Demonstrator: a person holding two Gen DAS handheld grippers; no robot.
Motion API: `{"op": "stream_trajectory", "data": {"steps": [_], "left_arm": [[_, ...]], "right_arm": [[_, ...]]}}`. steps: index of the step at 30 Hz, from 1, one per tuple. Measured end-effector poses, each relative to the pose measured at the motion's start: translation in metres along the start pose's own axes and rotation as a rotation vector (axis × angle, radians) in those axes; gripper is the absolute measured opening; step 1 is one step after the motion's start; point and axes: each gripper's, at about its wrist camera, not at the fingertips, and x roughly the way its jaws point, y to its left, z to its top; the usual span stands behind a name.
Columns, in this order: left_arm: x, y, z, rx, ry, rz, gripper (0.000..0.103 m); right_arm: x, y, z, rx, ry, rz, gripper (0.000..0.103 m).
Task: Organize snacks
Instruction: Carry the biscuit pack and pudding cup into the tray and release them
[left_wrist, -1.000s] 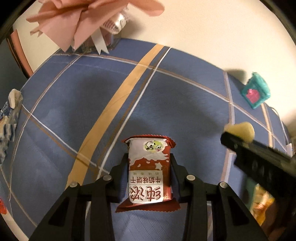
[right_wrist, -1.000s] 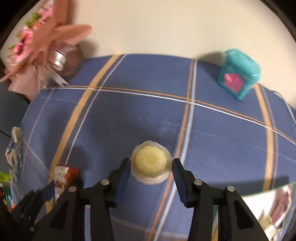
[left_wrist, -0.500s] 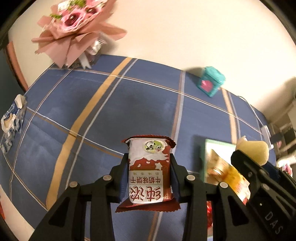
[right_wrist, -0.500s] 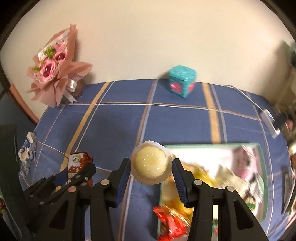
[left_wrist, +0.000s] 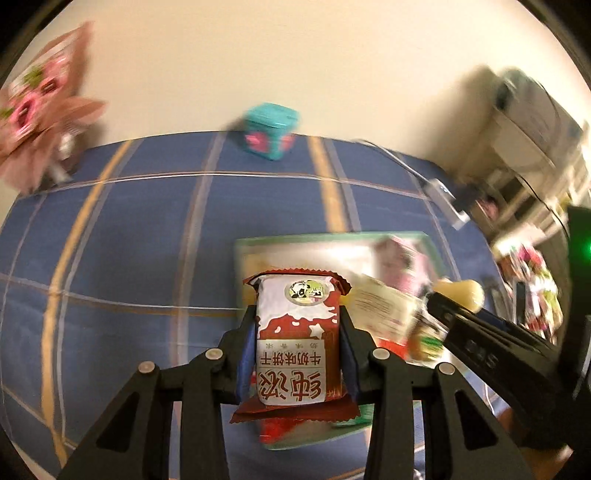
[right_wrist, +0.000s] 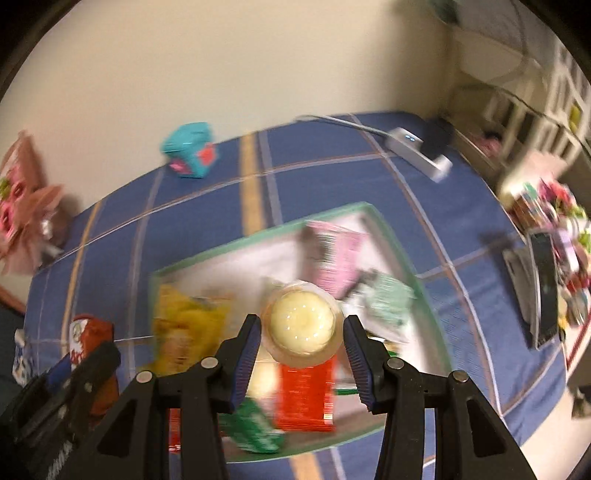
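Below, the blurred tray (right_wrist: 397, 243) half hides behind the left gripper's (left_wrist: 297, 350) clamped biscuit packet (left_wrist: 297, 332) and the right gripper's (right_wrist: 301, 341) jelly cup (right_wrist: 301, 323).

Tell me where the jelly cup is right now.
In the right wrist view the jelly cup sits clamped in the right gripper, held above the green-rimmed tray of snack packets on the blue tablecloth.

claws (left_wrist: 297, 343): 2 | biscuit packs (left_wrist: 297, 332): 1 | jelly cups (right_wrist: 301, 323): 1 | trays (right_wrist: 399, 247): 1

Right tool (right_wrist: 302, 328) clamps jelly cup (right_wrist: 300, 324) above green-rimmed tray (right_wrist: 373, 213) of snack packets; left tool (right_wrist: 79, 363) holds red packet (right_wrist: 88, 336) beside tray.
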Motion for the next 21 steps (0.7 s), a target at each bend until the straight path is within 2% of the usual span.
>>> {"op": "stream_trajectory", "data": {"steps": [5, 11, 15, 17, 21], "left_arm": [[0.02, -0.035, -0.005, 0.067, 0.045, -0.015, 0.041], [0.037, -0.045, -0.009, 0.082, 0.084, -0.007, 0.041], [0.038, -0.038, -0.008, 0.029, 0.097, -0.042, 0.043], [0.032, -0.035, -0.008, 0.02, 0.088, -0.037, 0.051], [0.009, -0.023, -0.01, 0.0, 0.041, -0.018, 0.053]], "right_arm": [[0.019, -0.029, -0.002, 0.057, 0.058, 0.01, 0.049], [0.041, -0.04, -0.011, 0.085, 0.129, 0.034, 0.05], [0.037, -0.04, -0.012, 0.082, 0.116, 0.041, 0.054], [0.032, -0.039, -0.013, 0.079, 0.107, 0.043, 0.058], [0.017, -0.036, -0.017, 0.065, 0.078, 0.055, 0.058]]}}
